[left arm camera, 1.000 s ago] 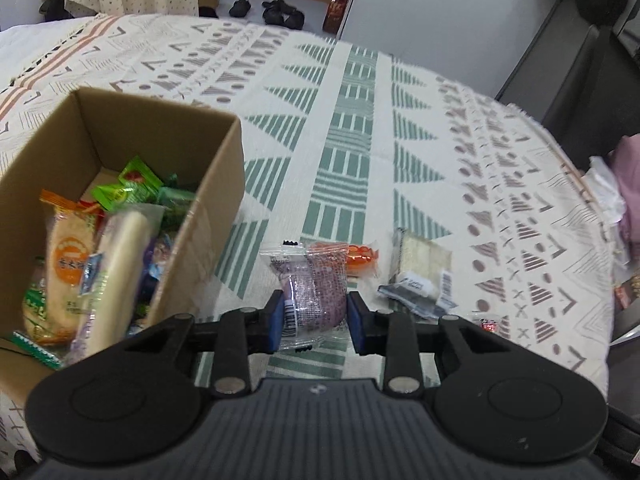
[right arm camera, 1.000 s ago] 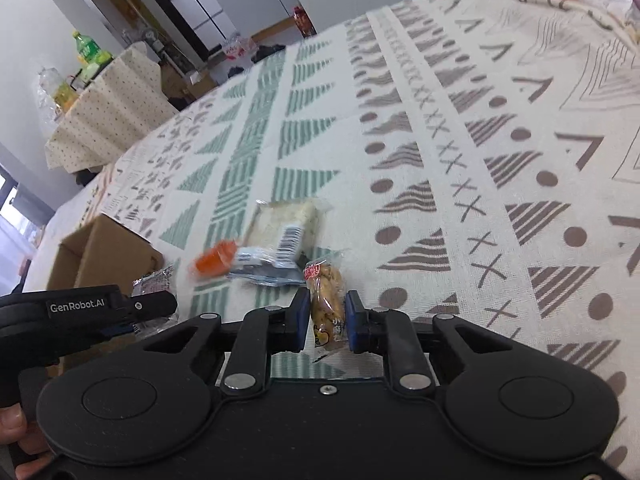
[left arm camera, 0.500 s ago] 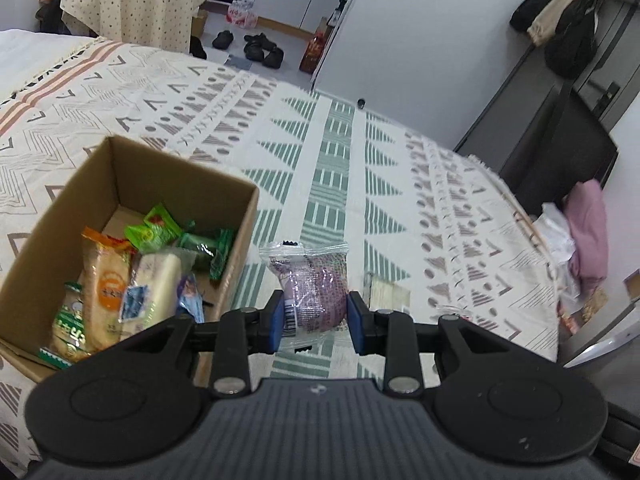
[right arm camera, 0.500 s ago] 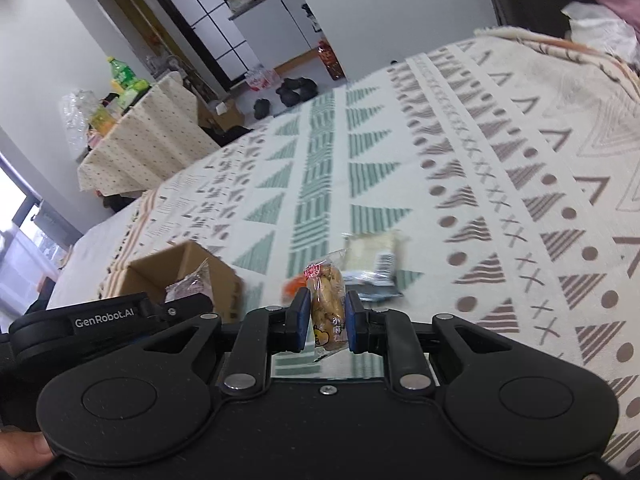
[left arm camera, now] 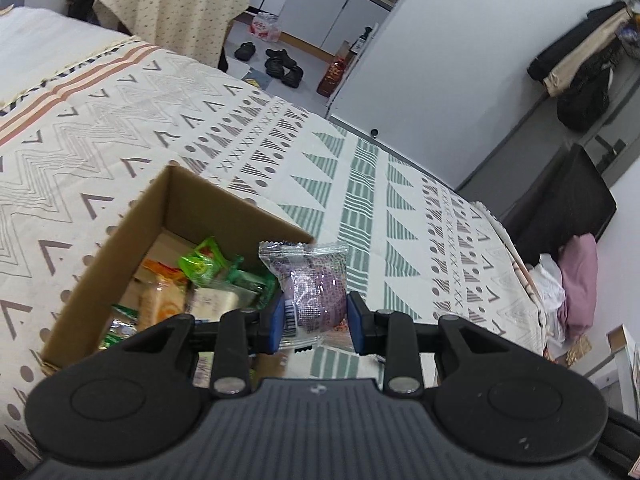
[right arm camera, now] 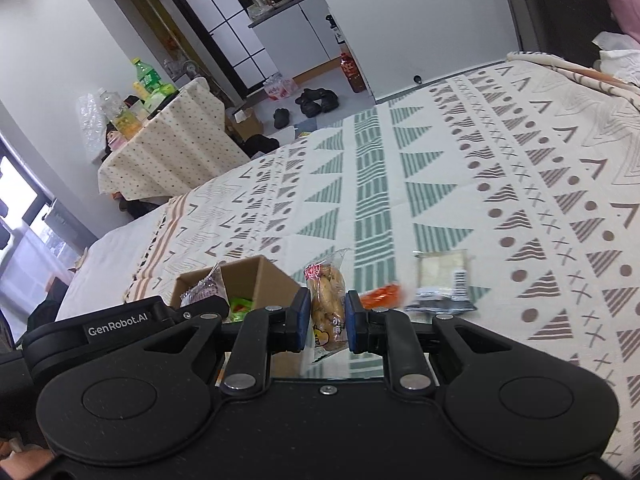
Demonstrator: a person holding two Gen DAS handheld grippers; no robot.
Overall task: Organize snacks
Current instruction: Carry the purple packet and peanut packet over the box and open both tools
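My left gripper [left arm camera: 315, 322] is shut on a purple snack packet [left arm camera: 310, 290] and holds it in the air by the right rim of an open cardboard box [left arm camera: 120, 240]. Several snack packets [left arm camera: 200, 280] lie inside the box. My right gripper [right arm camera: 327, 322] is shut on a clear packet of brown snacks [right arm camera: 326, 300], raised above the bed. In the right wrist view the left gripper [right arm camera: 192, 308] with its purple packet [right arm camera: 204, 288] hangs over the box [right arm camera: 272, 280]. An orange packet [right arm camera: 380, 295] and a pale packet with a barcode [right arm camera: 442, 276] lie on the patterned bedspread [right arm camera: 520, 184].
The box stands on the bed. Past the bed's far edge are shoes [left arm camera: 280, 64] on the floor and a small table under a dotted cloth [right arm camera: 168, 148] with bottles. Dark furniture and pink clothing [left arm camera: 576, 280] stand at the right. A hand [right arm camera: 24, 456] holds the left gripper.
Both grippers have risen off the bedspread, each with its packet. The left one has carried the purple packet leftward to the box's rim; the right one has lifted away from the packets lying on the bed.
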